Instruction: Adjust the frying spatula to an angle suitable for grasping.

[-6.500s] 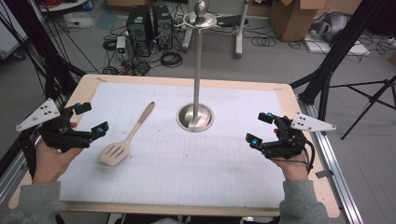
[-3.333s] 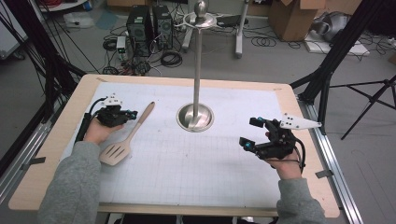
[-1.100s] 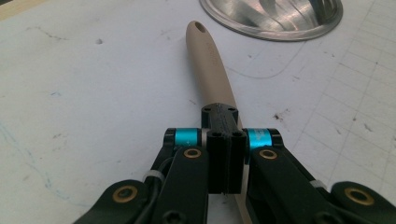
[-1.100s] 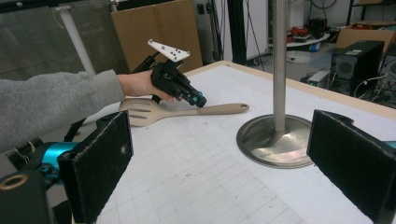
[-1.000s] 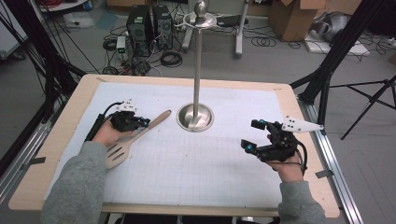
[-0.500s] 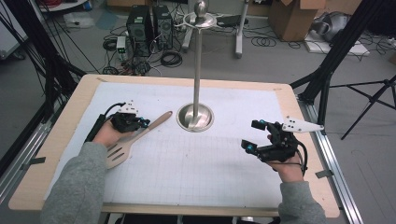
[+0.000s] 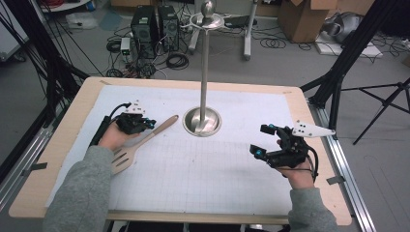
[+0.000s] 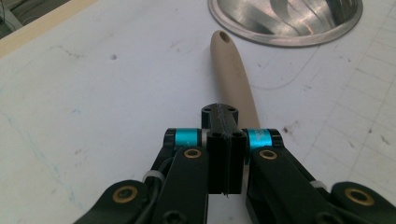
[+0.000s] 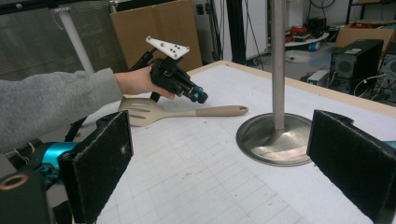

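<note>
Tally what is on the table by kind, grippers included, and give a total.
Spatula: 1
Metal stand: 1
Grippers: 2, the left gripper over the spatula handle and the right gripper apart from it
Total: 4

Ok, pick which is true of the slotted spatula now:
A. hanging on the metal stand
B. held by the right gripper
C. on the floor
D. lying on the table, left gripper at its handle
D: the spatula lies flat on the table, with the left gripper at its handle.
</note>
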{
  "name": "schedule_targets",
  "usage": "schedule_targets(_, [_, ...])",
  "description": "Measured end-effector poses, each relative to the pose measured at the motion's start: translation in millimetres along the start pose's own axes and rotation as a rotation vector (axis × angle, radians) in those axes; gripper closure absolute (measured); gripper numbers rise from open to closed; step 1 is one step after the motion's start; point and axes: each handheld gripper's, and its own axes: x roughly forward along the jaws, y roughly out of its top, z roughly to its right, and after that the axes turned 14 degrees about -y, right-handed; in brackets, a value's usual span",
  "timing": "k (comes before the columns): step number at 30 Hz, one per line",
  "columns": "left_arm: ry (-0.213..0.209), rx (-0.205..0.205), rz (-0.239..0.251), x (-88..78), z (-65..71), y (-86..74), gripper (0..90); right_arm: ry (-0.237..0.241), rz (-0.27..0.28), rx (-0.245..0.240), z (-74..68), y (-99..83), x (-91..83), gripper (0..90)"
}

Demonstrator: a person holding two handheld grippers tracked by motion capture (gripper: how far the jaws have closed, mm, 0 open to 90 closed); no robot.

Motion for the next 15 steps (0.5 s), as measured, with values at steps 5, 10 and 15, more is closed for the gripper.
schedule_targets(5, [0.017, -0.013, -0.061, 14.1, -0.7, 3.2, 90.0, 0.001, 0.001, 0.004, -0.2, 0.1, -1.7, 5.9])
schedule_targets(10, [0.000, -0.018, -0.074, 21.3, -1.7, 0.4, 90.0, -0.001, 0.019, 0.001, 1.6, 0.3, -6.1, 5.9])
schedule_targets(15, [-0.010, -0.010, -0.073, 21.5, -1.5, 0.4, 90.0, -0.007, 0.022, 0.008, 2.0, 0.2, -7.7, 5.9])
